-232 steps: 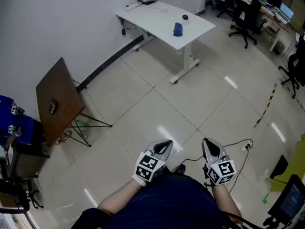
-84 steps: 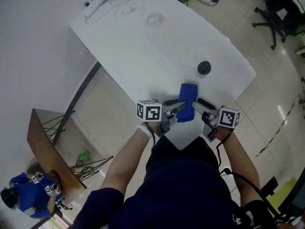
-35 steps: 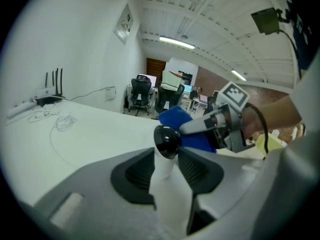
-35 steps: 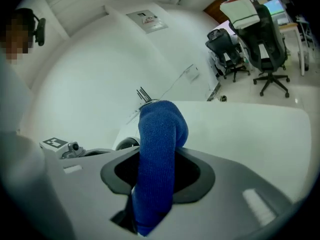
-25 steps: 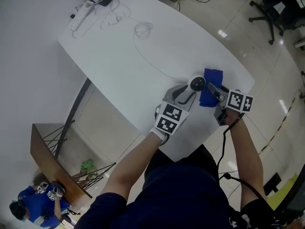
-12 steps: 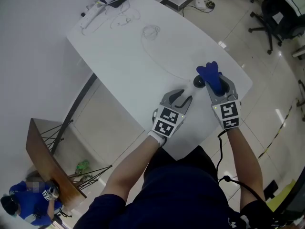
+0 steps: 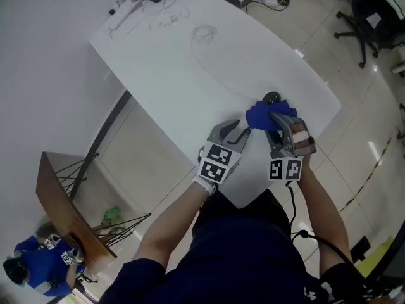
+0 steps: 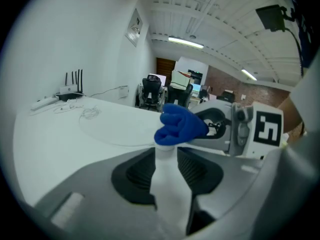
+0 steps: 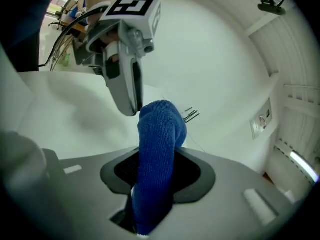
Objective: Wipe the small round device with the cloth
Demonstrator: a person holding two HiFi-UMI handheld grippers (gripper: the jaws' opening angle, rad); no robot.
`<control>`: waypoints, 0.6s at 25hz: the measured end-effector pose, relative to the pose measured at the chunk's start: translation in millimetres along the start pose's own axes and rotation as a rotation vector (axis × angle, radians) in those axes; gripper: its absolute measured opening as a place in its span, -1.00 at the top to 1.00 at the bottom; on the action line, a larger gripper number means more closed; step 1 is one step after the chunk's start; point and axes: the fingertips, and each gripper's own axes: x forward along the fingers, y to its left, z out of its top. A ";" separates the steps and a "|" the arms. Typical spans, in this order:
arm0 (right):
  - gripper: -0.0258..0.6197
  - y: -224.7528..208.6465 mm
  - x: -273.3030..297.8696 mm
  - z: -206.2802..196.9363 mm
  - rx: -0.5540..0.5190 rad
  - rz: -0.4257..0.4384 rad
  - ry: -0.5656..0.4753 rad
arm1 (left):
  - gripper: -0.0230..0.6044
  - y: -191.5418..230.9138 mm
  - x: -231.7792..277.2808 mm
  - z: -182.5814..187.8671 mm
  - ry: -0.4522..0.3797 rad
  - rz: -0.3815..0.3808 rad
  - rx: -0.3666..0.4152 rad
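Clenched right claw [image 7: 273,123] on bunched blue cloth [image 7: 259,115], against small black round device [image 7: 272,97] ahead; held left claw [image 7: 235,132] parted, empty.

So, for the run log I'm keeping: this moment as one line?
right claw: shut on cloth, at small round device | left claw: open, empty, over table

The right gripper [image 9: 157,173] has its two dark pads closed on a blue cloth [image 9: 159,144], which stands up out of the jaws as a thick fold with a rounded top. Just left of the blue cloth's top hangs the grey tip of the left gripper [image 9: 128,101], its marker cube [image 9: 134,6] higher up. Behind the blue cloth lies the white table [image 9: 60,124], with thin dark antennas [image 9: 191,115] just right of the fold and a wall socket [image 9: 261,121] farther right.
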 end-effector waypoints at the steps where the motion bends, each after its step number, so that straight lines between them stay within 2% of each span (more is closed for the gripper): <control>1: 0.41 8.6 3.8 -5.1 -0.004 0.020 0.014 | 0.49 0.3 0.7 -1.5 0.004 -0.001 -0.001; 5: 0.41 32.5 17.3 -26.0 0.000 0.096 0.080 | 0.49 0.4 2.2 -1.8 0.005 -0.005 -0.003; 11: 0.41 60.8 28.1 -39.4 0.013 0.264 0.151 | 0.49 3.8 -0.2 5.8 -0.015 0.003 -0.006; 13: 0.41 55.6 22.9 -34.9 0.098 0.285 0.147 | 0.49 2.6 -1.4 10.3 -0.027 0.004 -0.006; 15: 0.41 30.2 8.8 -21.9 0.261 0.252 0.106 | 0.49 2.0 -4.3 16.2 -0.044 0.004 -0.008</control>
